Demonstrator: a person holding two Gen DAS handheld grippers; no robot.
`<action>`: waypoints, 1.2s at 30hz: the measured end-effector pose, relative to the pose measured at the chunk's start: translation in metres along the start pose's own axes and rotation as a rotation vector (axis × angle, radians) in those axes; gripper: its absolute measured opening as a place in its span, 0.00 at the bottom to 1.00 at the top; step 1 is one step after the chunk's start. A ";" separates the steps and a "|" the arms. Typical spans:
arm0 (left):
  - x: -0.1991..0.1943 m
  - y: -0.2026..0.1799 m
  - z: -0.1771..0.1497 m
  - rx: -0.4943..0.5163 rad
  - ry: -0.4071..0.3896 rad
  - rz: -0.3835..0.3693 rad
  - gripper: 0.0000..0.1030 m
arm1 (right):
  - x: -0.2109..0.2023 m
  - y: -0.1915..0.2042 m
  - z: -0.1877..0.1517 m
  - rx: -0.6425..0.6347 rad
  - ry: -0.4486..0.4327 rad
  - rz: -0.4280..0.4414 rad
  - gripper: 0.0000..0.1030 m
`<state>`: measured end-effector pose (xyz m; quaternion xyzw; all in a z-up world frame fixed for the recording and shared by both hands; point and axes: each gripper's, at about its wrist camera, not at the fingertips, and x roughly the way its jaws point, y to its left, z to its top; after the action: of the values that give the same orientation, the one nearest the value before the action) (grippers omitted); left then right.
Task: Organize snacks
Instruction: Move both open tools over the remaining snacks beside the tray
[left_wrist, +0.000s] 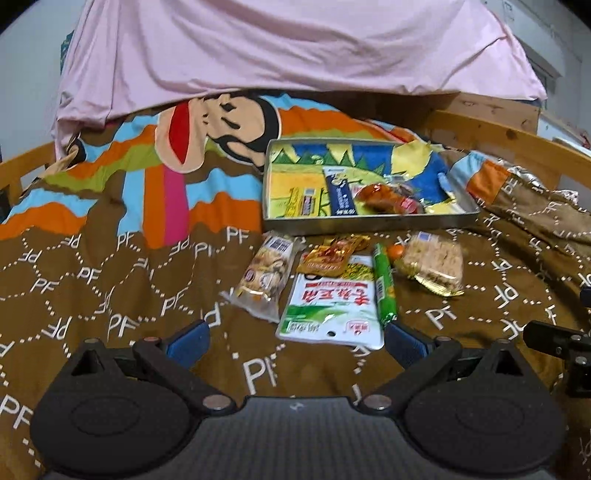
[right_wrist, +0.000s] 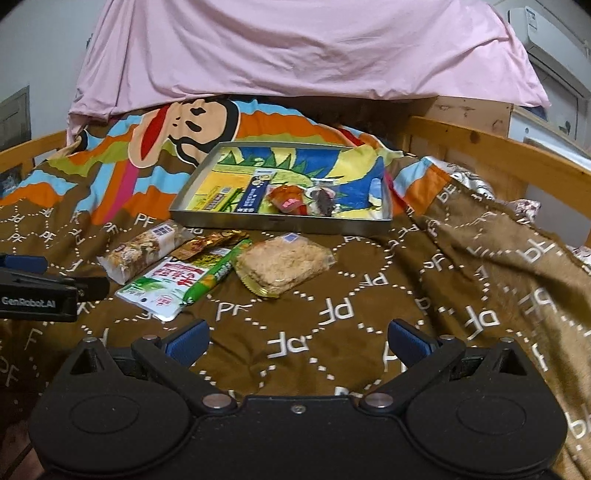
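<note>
**Note-taker:** While both grippers hang back over the brown quilt (right_wrist: 332, 295), log their state: your left gripper (left_wrist: 293, 341) has its blue pads spread wide and holds nothing; your right gripper (right_wrist: 297, 338) is spread the same, also empty.

**Operator:** And the snacks?

**Note-taker:** Five lie loose on the quilt, just near of the metal tray (right_wrist: 280, 224). From left to right: a clear-wrapped pastry (left_wrist: 264, 275), a small gold sachet (left_wrist: 328, 256) lying on the far end of the white-and-green pouch (left_wrist: 332, 310), a green stick sausage (left_wrist: 384, 286) along the pouch's right edge, and a crumbly cake in clear wrap (right_wrist: 282, 266). The tray already holds a dark blue bar (right_wrist: 253, 195), a reddish packet (right_wrist: 290, 199) and something dark I cannot identify.

**Operator:** Risks?

**Note-taker:** Several, as judgement only. You have overlap in the middle of the pile: close on the pouch and you will likely drag the sachet or roll the sausage off with it. The flat pouch on soft bedding may let your pads pinch quilt fabric instead of film. The cake looks fragile; squeeze hard and you may crush it. The tray sits tilted on lumpy bedding, so a drop near its rim could tip or slide it. Your grippers are also close side by side; reaching for the middle together risks a knock.
</note>
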<state>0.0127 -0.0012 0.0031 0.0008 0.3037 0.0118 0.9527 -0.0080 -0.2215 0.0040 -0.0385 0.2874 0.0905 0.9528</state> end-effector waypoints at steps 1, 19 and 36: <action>0.000 0.000 0.000 -0.001 0.003 0.003 0.99 | 0.001 0.001 0.000 -0.003 0.004 0.004 0.99; 0.013 0.005 -0.005 0.006 0.067 0.037 0.99 | 0.020 0.006 -0.011 0.007 0.068 0.059 0.99; 0.040 0.032 0.016 0.043 0.119 0.083 0.99 | 0.033 0.007 -0.015 0.042 0.092 0.140 0.99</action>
<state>0.0541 0.0314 -0.0073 0.0331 0.3595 0.0446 0.9315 0.0097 -0.2119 -0.0276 -0.0025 0.3347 0.1492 0.9304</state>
